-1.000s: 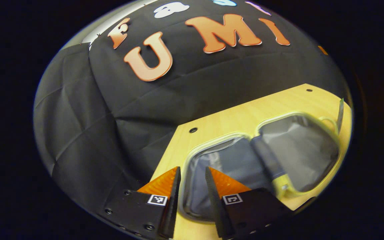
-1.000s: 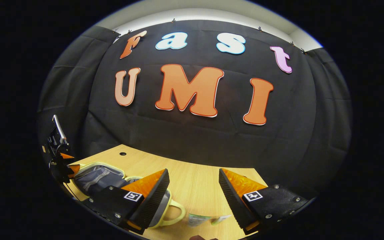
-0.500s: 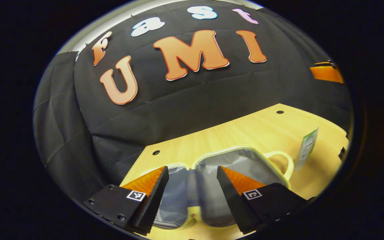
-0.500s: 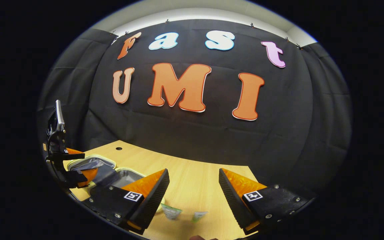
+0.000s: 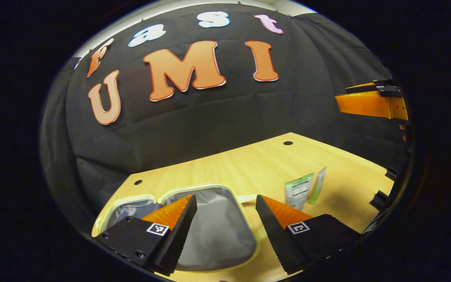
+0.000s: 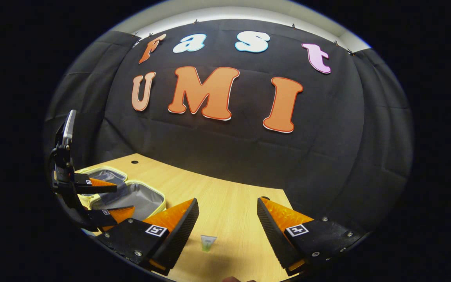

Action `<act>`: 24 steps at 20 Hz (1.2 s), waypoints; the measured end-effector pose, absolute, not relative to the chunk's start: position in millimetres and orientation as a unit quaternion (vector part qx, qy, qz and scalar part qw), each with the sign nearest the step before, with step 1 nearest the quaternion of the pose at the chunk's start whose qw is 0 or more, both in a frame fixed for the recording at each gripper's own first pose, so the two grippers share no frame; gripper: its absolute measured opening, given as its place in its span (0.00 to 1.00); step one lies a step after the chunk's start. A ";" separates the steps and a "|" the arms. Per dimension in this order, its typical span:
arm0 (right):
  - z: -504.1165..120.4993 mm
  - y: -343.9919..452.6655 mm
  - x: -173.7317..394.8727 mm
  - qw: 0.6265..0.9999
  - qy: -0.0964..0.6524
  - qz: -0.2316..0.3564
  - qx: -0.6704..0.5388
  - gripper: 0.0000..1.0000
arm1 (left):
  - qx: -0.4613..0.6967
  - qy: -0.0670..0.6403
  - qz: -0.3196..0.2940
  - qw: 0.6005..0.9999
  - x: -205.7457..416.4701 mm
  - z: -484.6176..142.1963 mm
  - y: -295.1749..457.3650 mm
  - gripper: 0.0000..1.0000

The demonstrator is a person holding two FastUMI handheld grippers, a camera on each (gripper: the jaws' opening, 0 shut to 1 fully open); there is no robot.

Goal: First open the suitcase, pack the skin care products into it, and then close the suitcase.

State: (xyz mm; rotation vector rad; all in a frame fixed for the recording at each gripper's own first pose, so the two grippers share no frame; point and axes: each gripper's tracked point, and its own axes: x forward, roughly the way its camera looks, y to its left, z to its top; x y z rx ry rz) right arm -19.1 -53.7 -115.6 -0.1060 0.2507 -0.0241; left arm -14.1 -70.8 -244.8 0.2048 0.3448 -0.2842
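Lying open on the table (image 5: 249, 164): the suitcase (image 5: 213, 231), nothing inside yet. Still waiting beside it: 2 skin care products (image 5: 299, 190). Hovering with fingers apart, holding nothing: left gripper (image 5: 223, 231), right gripper (image 6: 227, 235).

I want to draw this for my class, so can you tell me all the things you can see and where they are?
suitcase: one, grey lining with pale yellow rim, lying open on the table's left part
skin care products: two, a green-and-white sachet and a pale green tube, standing on the table to the right of the suitcase
table: one, light wood, in front of the black cloth wall
left gripper: one, black with orange fingers, open above the suitcase
right gripper: one, black with orange fingers, open above the tube
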 end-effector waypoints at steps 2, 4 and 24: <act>-123.4 -61.4 -26.7 0.990 0.131 -0.009 -0.051 0.95 | 0.097 0.176 -0.159 0.967 -20.9 -257.7 -98.4 0.94; -127.8 -64.8 -29.1 0.989 0.137 -0.006 -0.052 0.95 | 0.092 0.184 -0.175 0.963 -26.9 -272.9 -120.6 0.94; -177.5 -116.2 -45.3 0.976 0.213 -0.005 -0.052 0.95 | 0.056 0.255 -0.217 0.941 2.3 -358.3 -200.8 0.56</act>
